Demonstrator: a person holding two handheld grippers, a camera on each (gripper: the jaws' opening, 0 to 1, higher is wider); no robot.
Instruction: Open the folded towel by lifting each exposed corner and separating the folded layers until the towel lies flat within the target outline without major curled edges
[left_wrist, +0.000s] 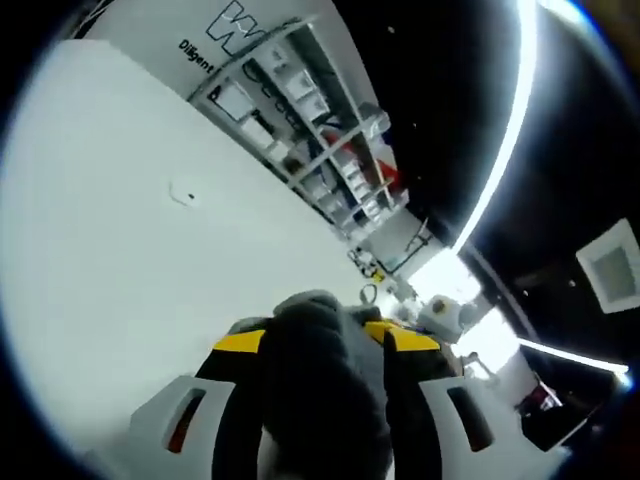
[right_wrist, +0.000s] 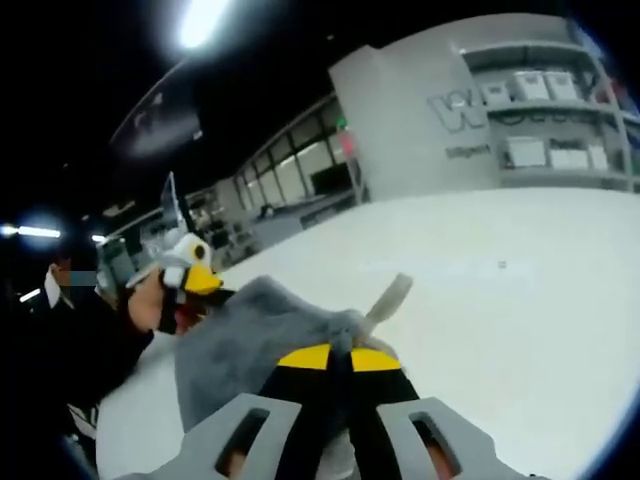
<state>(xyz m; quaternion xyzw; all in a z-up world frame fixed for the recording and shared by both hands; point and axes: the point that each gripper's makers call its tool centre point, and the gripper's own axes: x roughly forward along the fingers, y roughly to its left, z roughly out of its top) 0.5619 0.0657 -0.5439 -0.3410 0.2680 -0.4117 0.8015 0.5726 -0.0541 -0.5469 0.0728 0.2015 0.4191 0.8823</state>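
Observation:
In the left gripper view a bunched fold of the grey towel (left_wrist: 320, 400) fills the gap between the two yellow-tipped jaws of my left gripper (left_wrist: 322, 335), which is shut on it, lifted above the white table (left_wrist: 130, 230). In the right gripper view my right gripper (right_wrist: 335, 357) has its yellow tips pressed together, shut on the near edge of the grey towel (right_wrist: 245, 345). The towel hangs in the air between the two grippers. The left gripper (right_wrist: 190, 278), held in a hand, grips the towel's far left edge. A pale tag (right_wrist: 390, 295) sticks up from the towel.
The white table (right_wrist: 500, 330) spreads wide, with a small dark mark (left_wrist: 182, 195) on it. Shelving with white boxes (left_wrist: 300, 110) stands against a grey wall beyond the table's far edge. A person in dark clothes (right_wrist: 70, 350) is at the left.

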